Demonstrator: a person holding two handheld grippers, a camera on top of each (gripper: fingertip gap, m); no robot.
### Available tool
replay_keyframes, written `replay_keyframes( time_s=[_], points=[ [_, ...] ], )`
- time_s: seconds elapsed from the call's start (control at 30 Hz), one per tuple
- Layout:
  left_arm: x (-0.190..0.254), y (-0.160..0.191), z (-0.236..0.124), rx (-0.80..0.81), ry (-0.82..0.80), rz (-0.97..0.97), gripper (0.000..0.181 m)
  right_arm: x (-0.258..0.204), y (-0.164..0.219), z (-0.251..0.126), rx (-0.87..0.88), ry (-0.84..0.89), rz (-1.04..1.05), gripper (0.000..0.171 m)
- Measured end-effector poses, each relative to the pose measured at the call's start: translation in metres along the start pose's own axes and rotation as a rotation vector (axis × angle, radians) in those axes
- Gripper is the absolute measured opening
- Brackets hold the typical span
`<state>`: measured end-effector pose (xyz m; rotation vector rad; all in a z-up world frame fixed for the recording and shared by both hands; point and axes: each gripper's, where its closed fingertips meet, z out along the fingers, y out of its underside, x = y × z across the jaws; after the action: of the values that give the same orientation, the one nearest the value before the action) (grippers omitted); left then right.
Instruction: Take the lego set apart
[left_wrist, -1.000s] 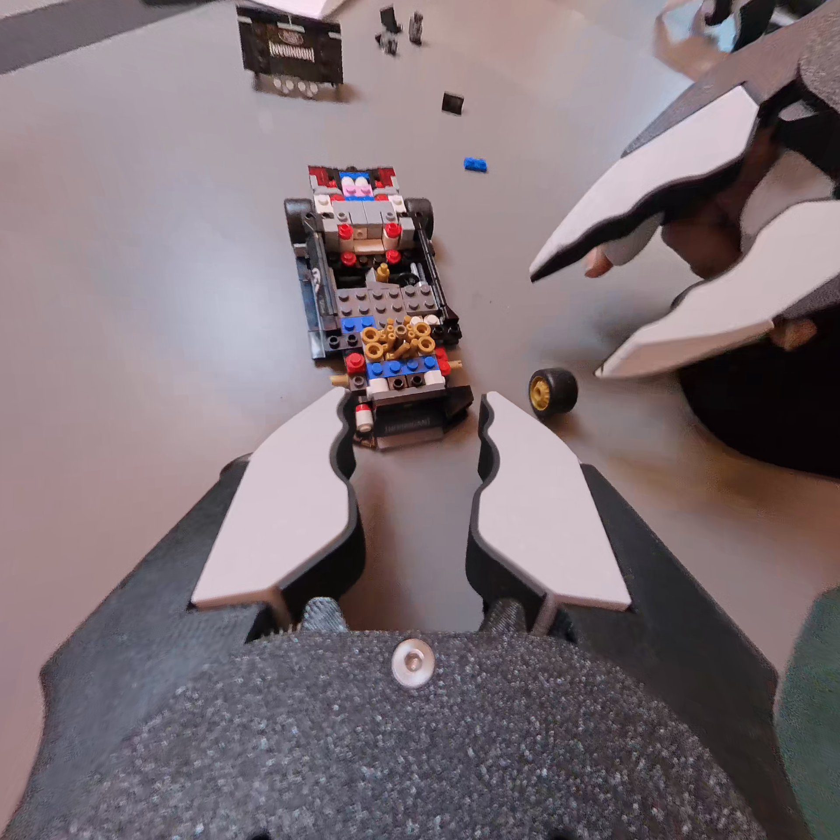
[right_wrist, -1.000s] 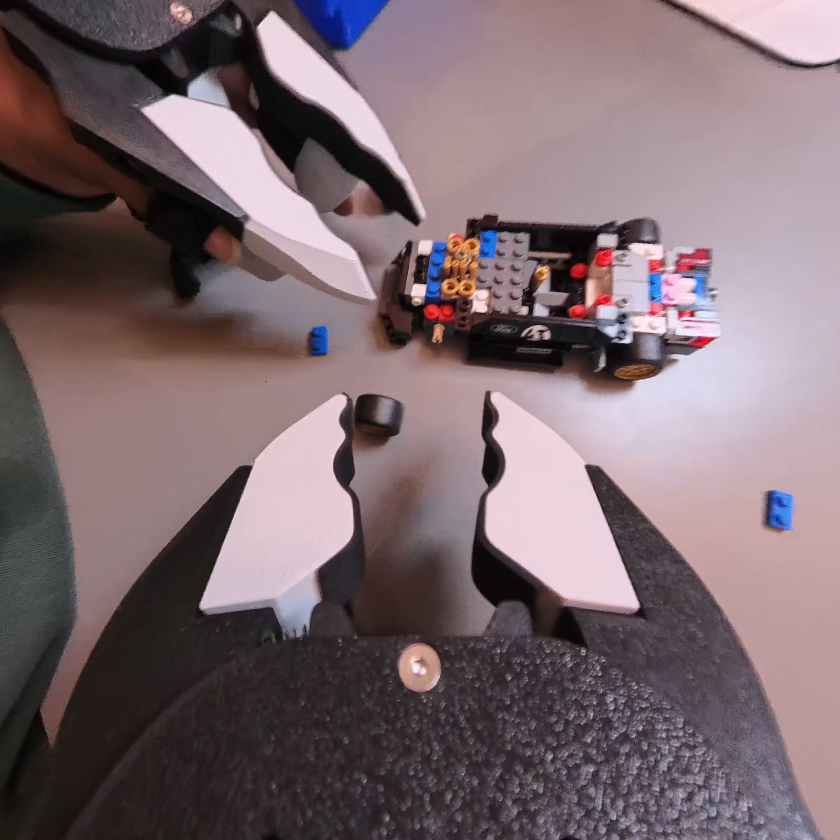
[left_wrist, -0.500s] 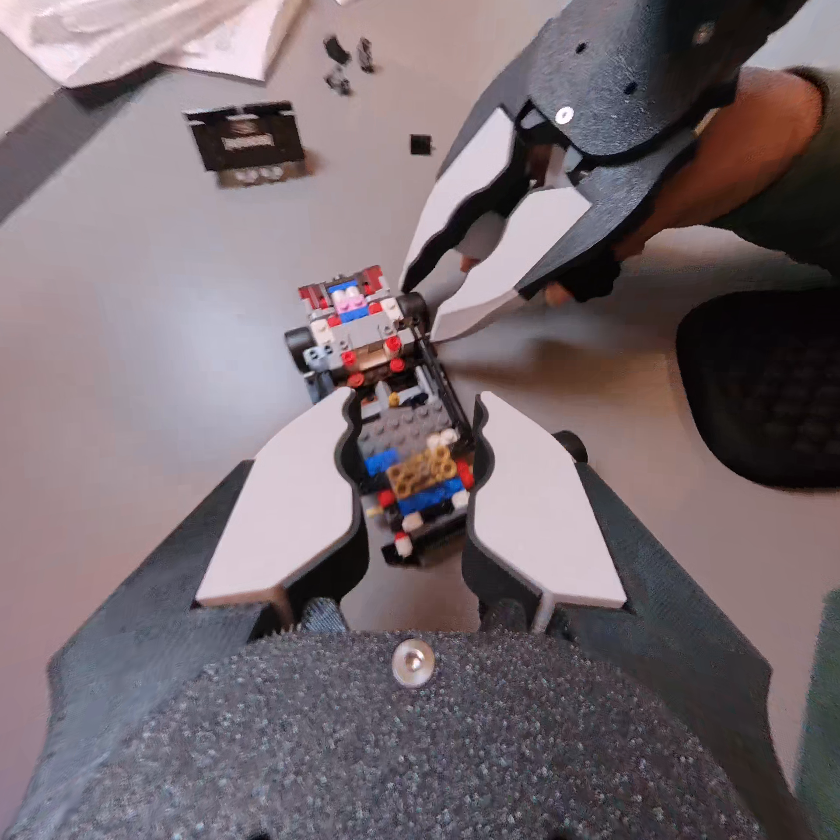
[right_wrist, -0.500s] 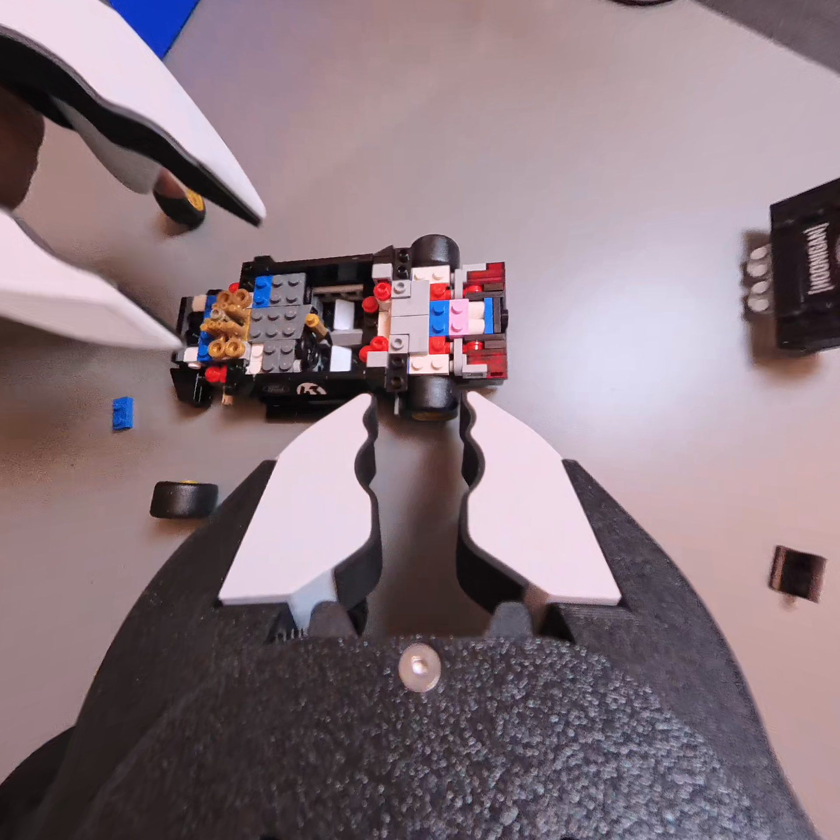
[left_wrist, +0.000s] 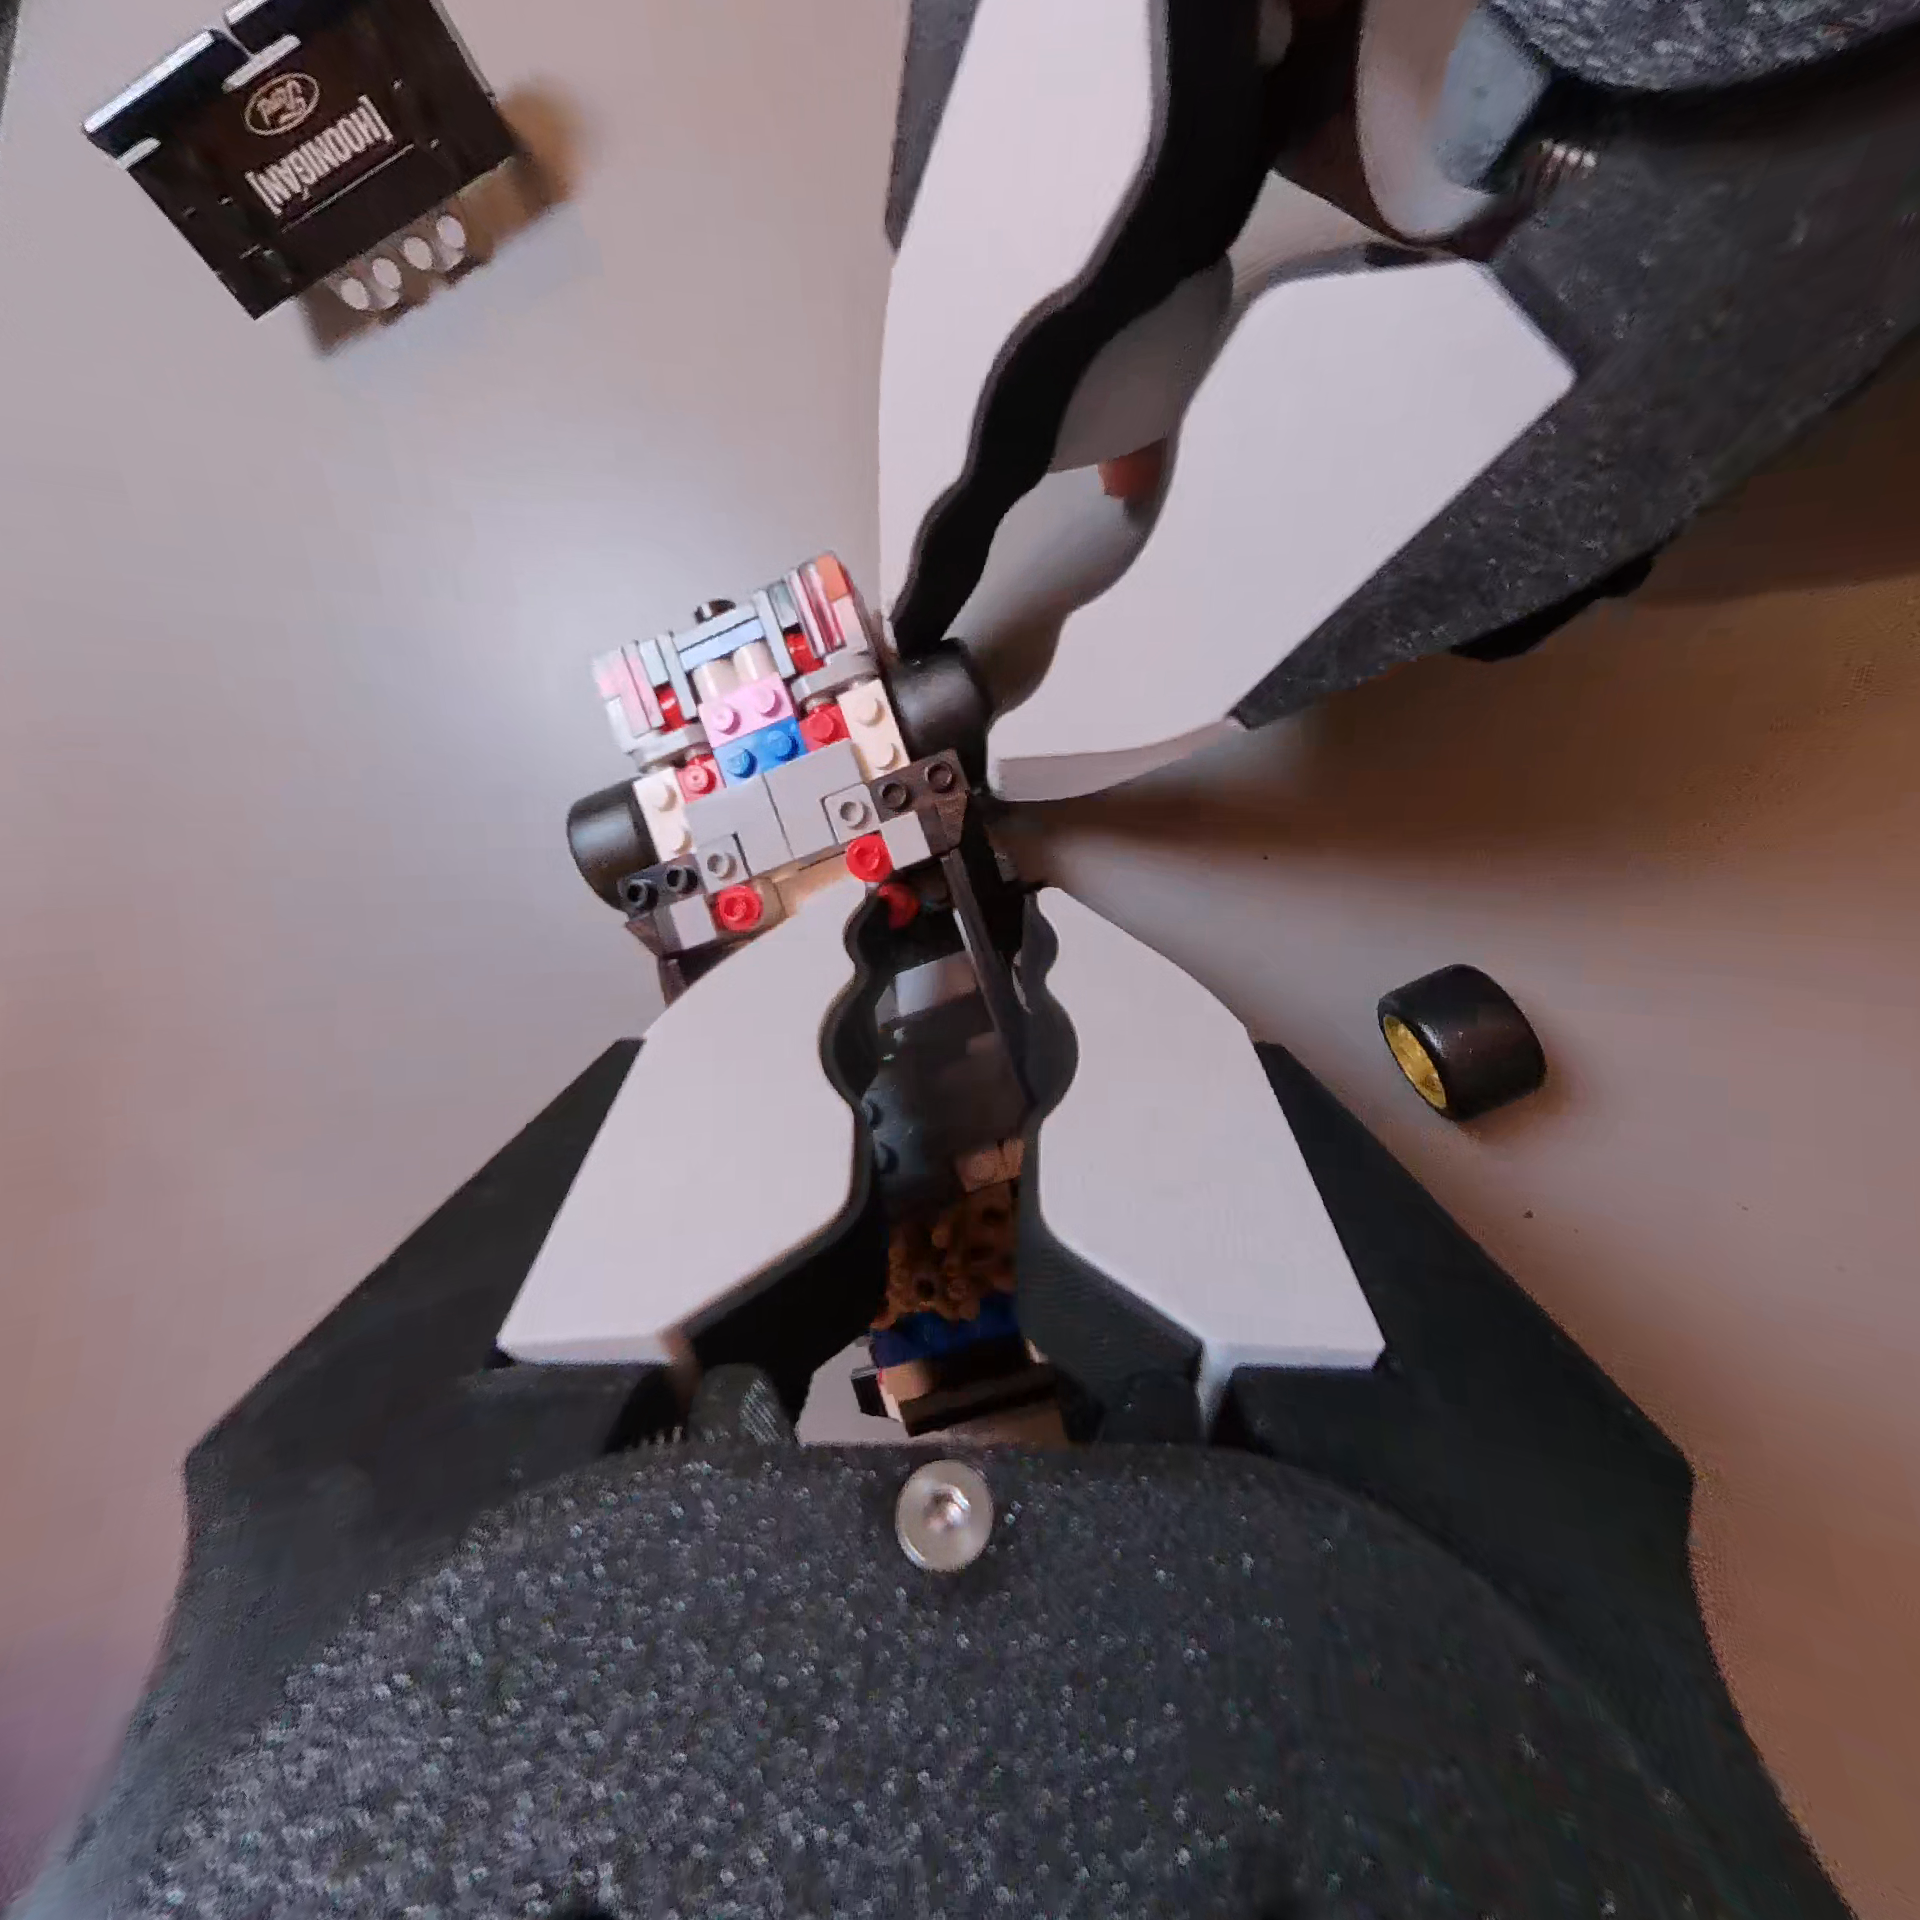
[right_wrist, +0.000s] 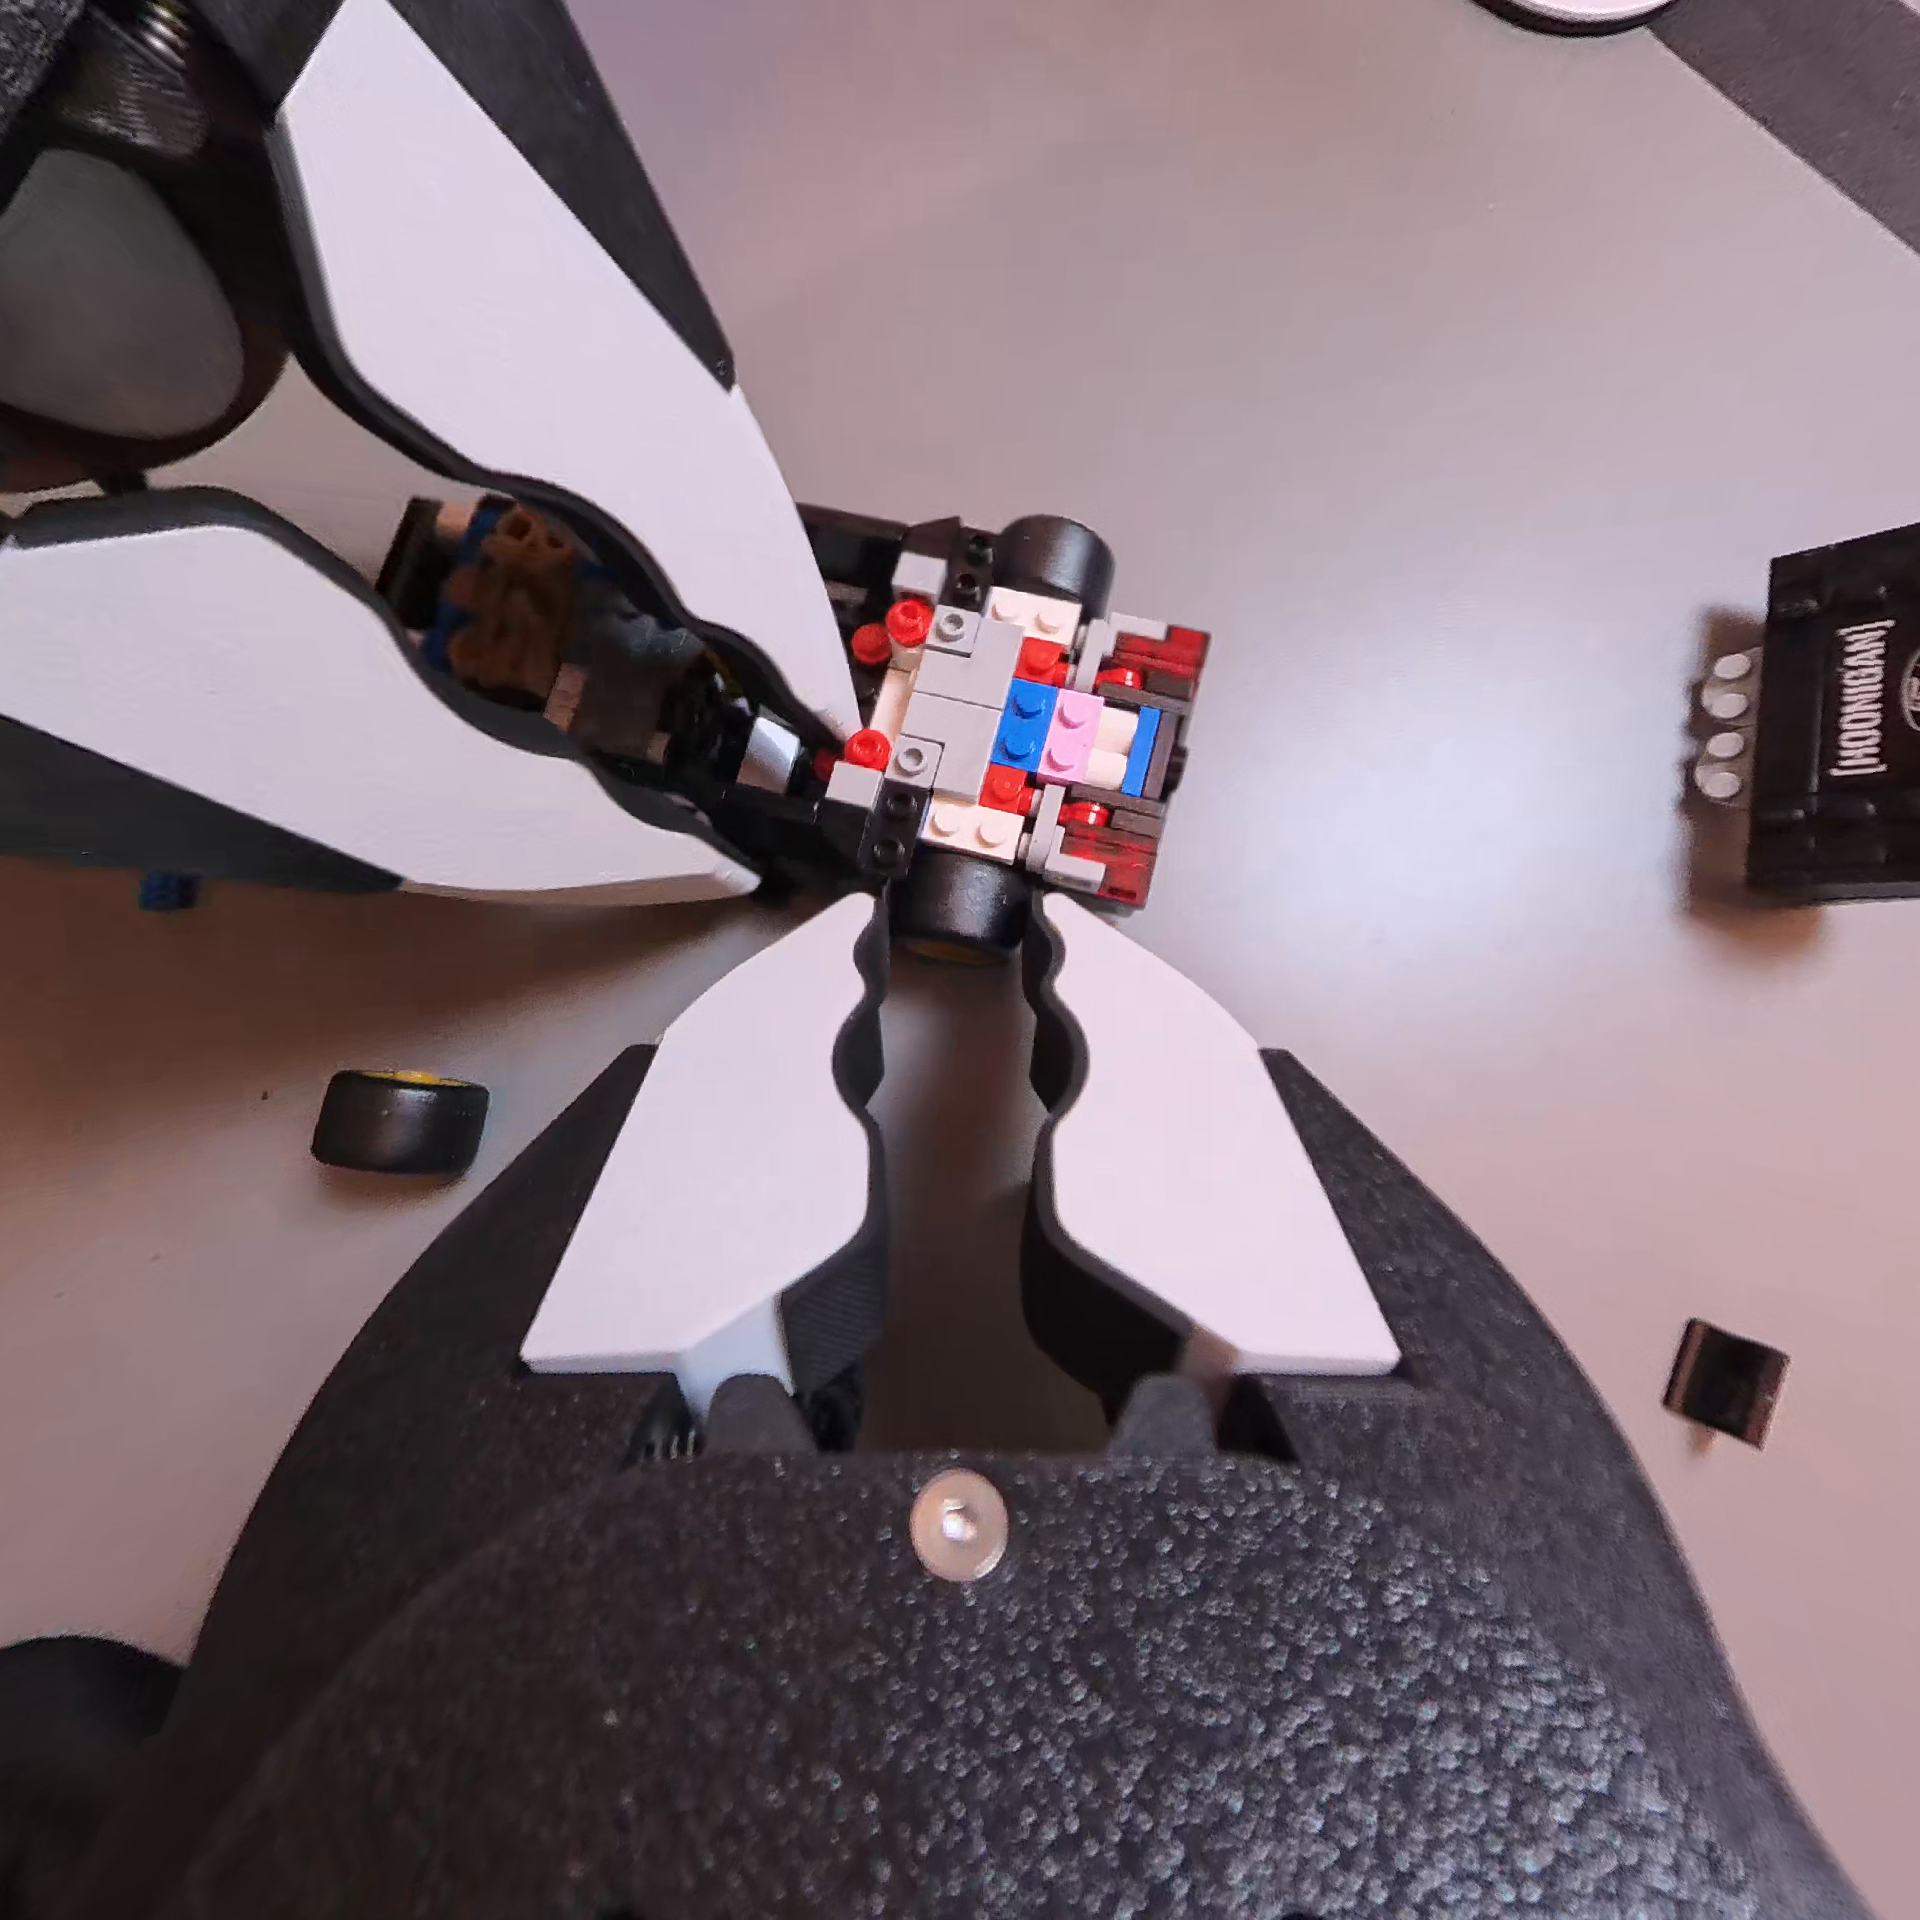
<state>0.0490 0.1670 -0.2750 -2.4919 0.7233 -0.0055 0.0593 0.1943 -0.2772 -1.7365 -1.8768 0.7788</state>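
Note:
The partly stripped lego car (left_wrist: 769, 758) lies on the grey table, its studded rear end showing. My left gripper (left_wrist: 951, 935) is shut on the car's front and middle body, which fills the gap between its fingers. It shows from the upper left in the right wrist view (right_wrist: 821, 800). My right gripper (right_wrist: 956, 920) has its fingertips closed on either side of the car's near rear wheel (right_wrist: 961, 899). In the left wrist view it reaches in from the upper right (left_wrist: 951, 707). The car's front end is mostly hidden by the left fingers.
A loose black wheel with a gold hub (left_wrist: 1460, 1039) lies beside the car (right_wrist: 400, 1122). A black printed panel (left_wrist: 301, 156) lies farther off (right_wrist: 1839, 717). A small black tile (right_wrist: 1725, 1392) and a small blue brick (right_wrist: 166, 891) lie on the table. Left and right tips are no more than a few centimetres apart. The small black tile (right_wrist: 1725, 1392) sits 15 cm or so from the ends of my right fingers.
My left gripper moved forward over the car and closed on its body. My right gripper swung from the loose wheel to the car's rear wheel and narrowed onto it.

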Motion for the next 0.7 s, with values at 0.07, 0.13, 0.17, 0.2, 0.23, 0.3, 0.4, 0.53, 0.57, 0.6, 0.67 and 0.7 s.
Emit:
replay_keyframes(
  time_s=[0.07,0.13,0.17,0.2,0.23,0.3,0.4,0.53,0.57,0.6,0.67,0.7],
  points=[
    [-0.0006,0.0005,0.0001,-0.01,-0.007,0.002,0.024,0.0001,0.0004,-0.0002,-0.003,0.011,0.015,0.025],
    [-0.0016,0.0014,0.0003,-0.021,-0.025,0.01,0.024,0.0004,0.0008,-0.0004,-0.002,0.011,0.037,0.025],
    [-0.0023,0.0022,0.0001,-0.025,-0.029,0.01,0.022,0.0004,0.001,-0.0006,-0.002,0.011,0.048,0.025],
    [0.0031,0.0025,-0.0005,-0.026,0.01,0.034,0.011,-0.0002,0.0013,-0.0008,-0.001,0.008,0.061,0.025],
    [0.0032,0.0026,-0.0002,-0.032,0.003,0.023,0.01,-0.0009,0.0017,-0.0011,0.0,0.009,0.073,0.025],
    [0.0033,0.0023,0.0,-0.028,-0.009,0.034,0.01,-0.0008,0.002,-0.0015,0.005,0.03,0.075,0.025],
    [0.0034,0.0024,0.0001,-0.029,-0.009,0.033,0.01,-0.0009,0.0021,-0.0014,0.003,0.036,0.08,0.025],
    [0.0032,0.0029,0.0,-0.057,0.005,0.042,0.01,-0.0008,0.0017,-0.0011,0.0,0.044,0.077,0.025],
    [0.003,0.0029,0.0001,-0.07,0.014,0.044,0.01,-0.0008,0.0017,-0.0012,-0.002,0.046,0.073,0.025],
    [0.0025,0.0032,0.0004,-0.079,0.022,0.044,0.01,-0.0007,0.0018,-0.0012,-0.003,0.045,0.073,0.025],
    [0.0004,0.0043,0.001,-0.096,0.037,0.018,0.009,-0.0003,0.0022,-0.0015,-0.002,0.042,0.082,0.025],
    [0.0001,0.0047,0.0013,-0.101,0.044,0.006,0.01,-0.0004,0.0026,-0.0016,-0.002,0.041,0.086,0.025]
  ],
)
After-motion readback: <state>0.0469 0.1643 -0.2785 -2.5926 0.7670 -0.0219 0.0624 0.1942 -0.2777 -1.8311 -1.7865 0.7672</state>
